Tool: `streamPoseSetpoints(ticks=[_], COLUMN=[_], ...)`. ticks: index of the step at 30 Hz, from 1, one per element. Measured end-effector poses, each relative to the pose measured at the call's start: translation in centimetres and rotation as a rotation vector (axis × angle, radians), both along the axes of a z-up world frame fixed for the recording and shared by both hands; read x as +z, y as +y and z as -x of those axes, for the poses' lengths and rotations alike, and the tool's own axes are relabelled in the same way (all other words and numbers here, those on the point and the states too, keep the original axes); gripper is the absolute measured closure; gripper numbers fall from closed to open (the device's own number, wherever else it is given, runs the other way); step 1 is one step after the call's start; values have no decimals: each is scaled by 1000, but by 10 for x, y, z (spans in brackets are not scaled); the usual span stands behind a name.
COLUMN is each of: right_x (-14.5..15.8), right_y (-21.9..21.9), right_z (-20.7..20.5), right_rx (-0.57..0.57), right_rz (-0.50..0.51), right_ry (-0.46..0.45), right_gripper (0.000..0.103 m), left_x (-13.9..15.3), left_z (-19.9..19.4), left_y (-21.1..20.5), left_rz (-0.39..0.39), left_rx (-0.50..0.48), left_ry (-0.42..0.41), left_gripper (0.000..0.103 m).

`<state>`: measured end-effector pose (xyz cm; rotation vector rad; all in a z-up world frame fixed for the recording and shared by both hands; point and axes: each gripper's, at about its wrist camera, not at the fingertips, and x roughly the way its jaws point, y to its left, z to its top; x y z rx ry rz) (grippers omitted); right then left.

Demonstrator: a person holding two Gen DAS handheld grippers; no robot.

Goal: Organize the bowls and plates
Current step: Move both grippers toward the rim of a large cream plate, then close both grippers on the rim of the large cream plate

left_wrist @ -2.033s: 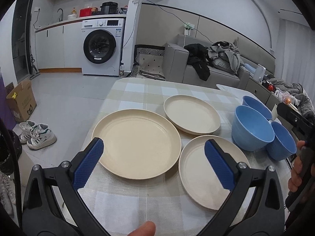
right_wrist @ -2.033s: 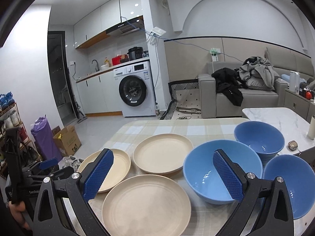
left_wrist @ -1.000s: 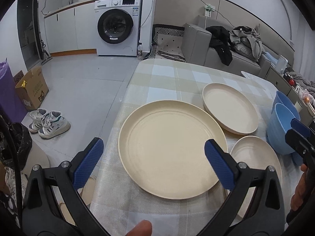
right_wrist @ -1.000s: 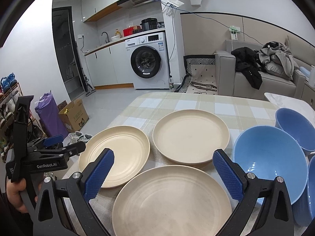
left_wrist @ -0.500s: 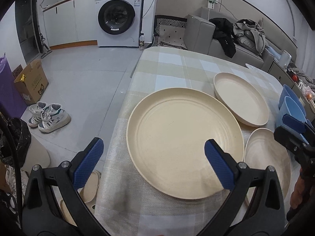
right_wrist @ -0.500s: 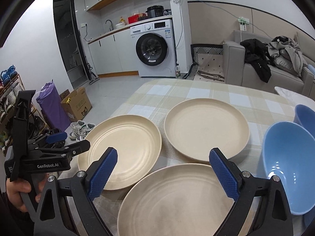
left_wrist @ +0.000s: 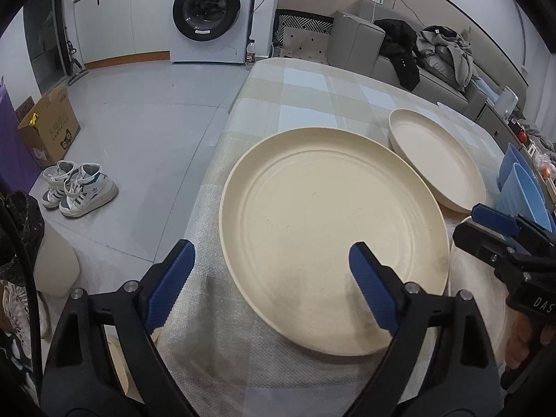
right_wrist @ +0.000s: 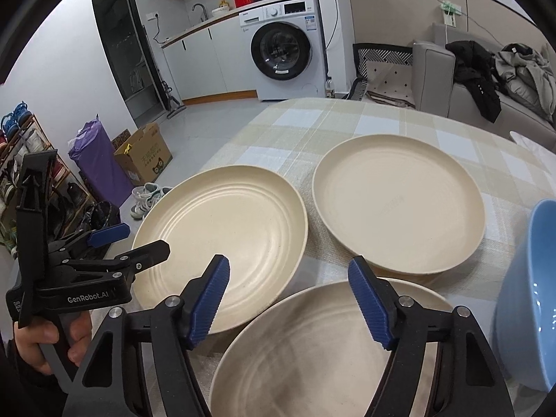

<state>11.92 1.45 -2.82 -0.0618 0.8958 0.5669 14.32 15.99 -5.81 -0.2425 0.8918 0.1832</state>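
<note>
left gripper [left_wrist: 271,274] straddles near rim of left plate [left_wrist: 330,236]; right gripper [right_wrist: 290,300] over nearest plate [right_wrist: 312,354]; both sets of fingers closing, nothing clamped yet.

A white washing machine [left_wrist: 208,14] stands at twelve o'clock against the far wall, under a counter with a sink tap [right_wrist: 198,8]. A grey sofa [left_wrist: 361,48] at two o'clock carries a black jacket [left_wrist: 399,54] and a grey one [left_wrist: 448,48]. On the floor at nine o'clock lie a cardboard box [left_wrist: 48,128] and white sneakers [left_wrist: 78,189]. A checked cloth [left_wrist: 312,104] covers the desk.
</note>
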Motion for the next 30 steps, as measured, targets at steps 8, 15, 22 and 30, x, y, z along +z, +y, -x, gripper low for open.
streamPoseSetpoints(ticks=[8,15,22,30], right_x=[-16,-27,-33,-36], right_y=[14,19,23,27], right_z=[-18,-32,-40,-41], right_rx=[14,8,1,-12], right_rz=[23,38,53,91], right_ry=[44,61,74,61], right_gripper=[45,52,65,84], left_x=[-9,-13,-19,-19], left_z=[-5,-5,-10,-7], left_y=[4,5,2,4], left_rz=[16,26,21,-4], left_rx=[3,5,-4,14], left_ry=[17,32,48,44], left_gripper=[20,29,49,66])
